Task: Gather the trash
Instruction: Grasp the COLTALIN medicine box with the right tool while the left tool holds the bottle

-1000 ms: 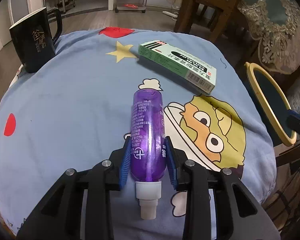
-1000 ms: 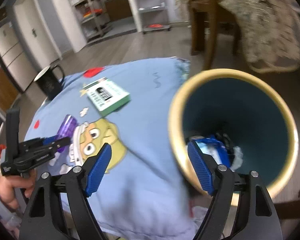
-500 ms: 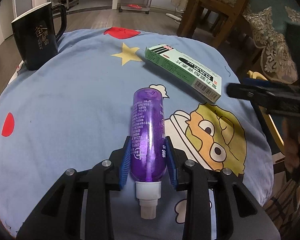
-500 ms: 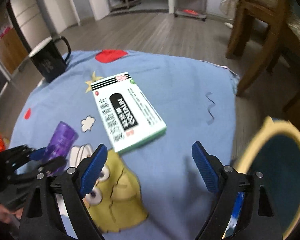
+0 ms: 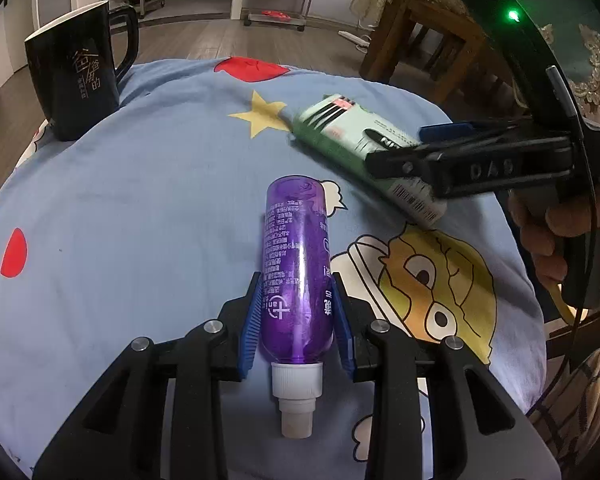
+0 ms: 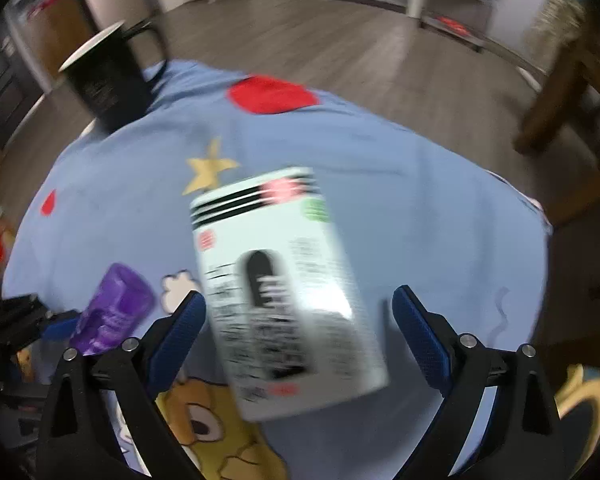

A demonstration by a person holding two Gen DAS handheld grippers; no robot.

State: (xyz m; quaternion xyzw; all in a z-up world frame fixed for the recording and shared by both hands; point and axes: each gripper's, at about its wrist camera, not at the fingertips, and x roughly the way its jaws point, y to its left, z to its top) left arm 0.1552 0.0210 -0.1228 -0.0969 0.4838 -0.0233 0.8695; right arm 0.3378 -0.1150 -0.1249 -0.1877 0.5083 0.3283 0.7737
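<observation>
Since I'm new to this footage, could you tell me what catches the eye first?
The purple bottle lies clamped in the left gripper, cap toward the camera. The right gripper, its jaws opening, straddles the green box on the blue cartoon cloth; a black mug stands far-left.

Both claws are black plastic frames with silver screw heads at the joints and ribbed blue pads lining the fingers. The left claw [image 5: 298, 320] shows four screws. The right claw [image 6: 298, 332] carries raised "DAS" lettering, a lit green indicator and a thin black cable beside its handle.
</observation>
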